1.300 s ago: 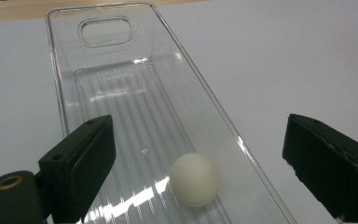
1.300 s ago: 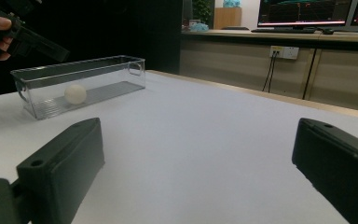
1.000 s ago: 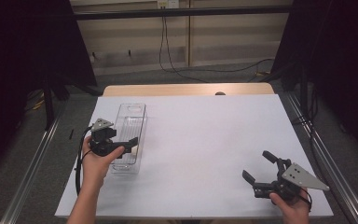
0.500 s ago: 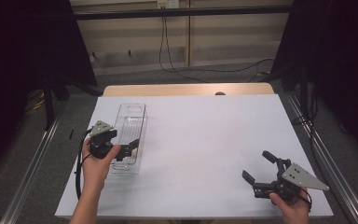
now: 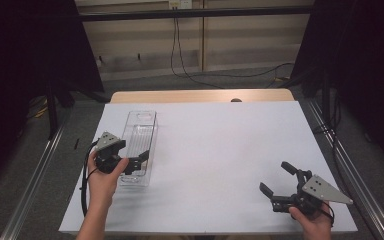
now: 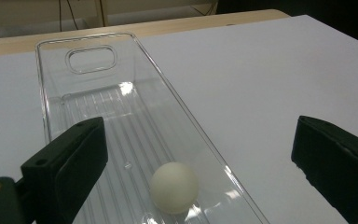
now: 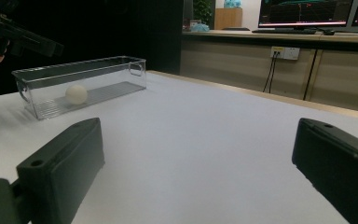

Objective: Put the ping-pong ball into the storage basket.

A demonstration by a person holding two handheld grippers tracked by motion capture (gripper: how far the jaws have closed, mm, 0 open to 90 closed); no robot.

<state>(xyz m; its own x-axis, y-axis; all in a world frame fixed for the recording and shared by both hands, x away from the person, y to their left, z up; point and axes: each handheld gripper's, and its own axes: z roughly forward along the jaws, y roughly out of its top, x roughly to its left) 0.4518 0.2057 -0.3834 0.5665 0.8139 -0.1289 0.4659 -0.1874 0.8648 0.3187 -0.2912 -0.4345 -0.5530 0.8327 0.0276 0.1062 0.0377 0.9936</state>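
Jaws of both grippers stand wide, gripping nothing. 1 white ball (image 6: 174, 187) lies in the clear bin (image 5: 150, 131), near end; the left gripper (image 5: 139, 161) hangs over it, seemingly having let go. Right gripper (image 5: 278, 186) idles well apart.

Glossy clear plastic bin (image 6: 135, 116), matt white ball (image 6: 174, 187), smooth matt white tabletop (image 5: 220, 150).

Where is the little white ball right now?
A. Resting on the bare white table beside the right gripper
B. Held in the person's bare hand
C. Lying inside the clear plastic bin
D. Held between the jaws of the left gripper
C: the white ball lies on the ribbed floor of the clear plastic bin, with the left gripper open above it, its jaws touching nothing.
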